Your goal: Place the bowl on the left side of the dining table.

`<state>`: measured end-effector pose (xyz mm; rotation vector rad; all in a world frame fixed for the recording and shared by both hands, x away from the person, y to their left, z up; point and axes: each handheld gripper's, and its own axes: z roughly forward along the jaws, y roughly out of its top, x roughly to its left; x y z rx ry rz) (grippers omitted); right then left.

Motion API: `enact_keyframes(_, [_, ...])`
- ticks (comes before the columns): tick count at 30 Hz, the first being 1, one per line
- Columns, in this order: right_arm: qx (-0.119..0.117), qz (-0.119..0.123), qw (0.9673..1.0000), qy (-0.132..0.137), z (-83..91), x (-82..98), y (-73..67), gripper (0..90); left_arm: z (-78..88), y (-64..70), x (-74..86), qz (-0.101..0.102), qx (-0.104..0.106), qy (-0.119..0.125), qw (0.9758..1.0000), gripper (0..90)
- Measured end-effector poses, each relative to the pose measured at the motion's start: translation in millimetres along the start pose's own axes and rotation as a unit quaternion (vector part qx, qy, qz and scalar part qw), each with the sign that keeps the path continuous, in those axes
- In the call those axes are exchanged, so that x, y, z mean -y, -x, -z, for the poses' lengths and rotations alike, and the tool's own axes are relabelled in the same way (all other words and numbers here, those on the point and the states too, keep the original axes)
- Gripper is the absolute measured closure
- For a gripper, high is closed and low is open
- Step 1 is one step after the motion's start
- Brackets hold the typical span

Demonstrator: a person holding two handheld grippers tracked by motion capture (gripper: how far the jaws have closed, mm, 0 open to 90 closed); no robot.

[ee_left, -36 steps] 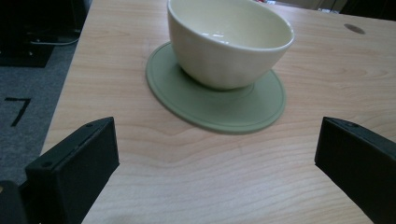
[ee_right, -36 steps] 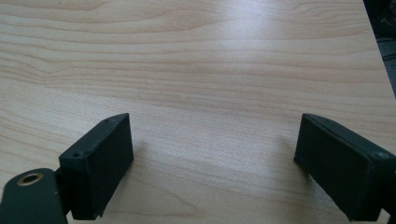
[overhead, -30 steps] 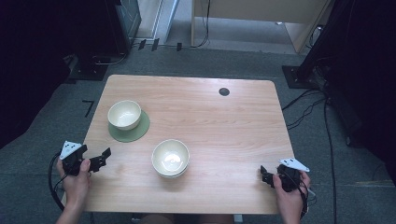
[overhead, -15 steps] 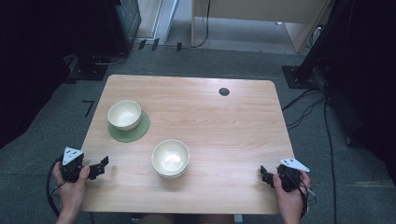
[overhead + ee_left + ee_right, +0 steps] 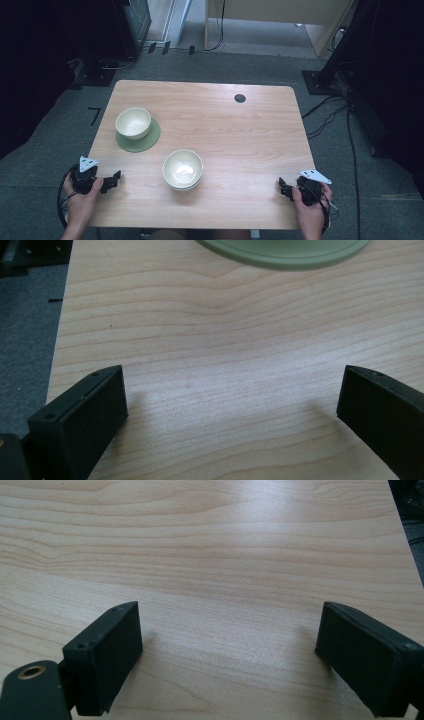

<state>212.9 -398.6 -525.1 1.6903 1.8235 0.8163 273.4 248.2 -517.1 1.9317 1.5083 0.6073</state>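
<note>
Bowls stacked near the table's front middle lie at three o'clock from the left hand-held gripper, the nearer one, jaws spread and empty. Right hand-held gripper, also spread, rests well apart at the bowls' four o'clock.

I'm working in what looks like a lab or recording room, not a home. My light wooden desk with rounded corners has a round black cable grommet set in its top and stands alone on grey carpet. Black cables trail loose over that floor on my right. Dark equipment stands on black base plates rise at both far corners, and a pale wooden cabinet stands behind.
</note>
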Motion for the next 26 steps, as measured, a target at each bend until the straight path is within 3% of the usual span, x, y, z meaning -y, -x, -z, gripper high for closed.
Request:
enact_keyframes(8, [0.0, -0.001, 1.0, 0.0, 0.1, 0.0, -0.1, 10.8, -1.8, 1.8, 0.5, 0.002, -0.012, 0.002, 0.9999, 0.0])
enact_keyframes(26, [0.0, 0.0, 1.0, 0.0, 0.0, 0.0, 0.0, 10.8, -1.5, 3.3, 1.0, 0.008, -0.017, 0.003, 0.9998, 0.0])
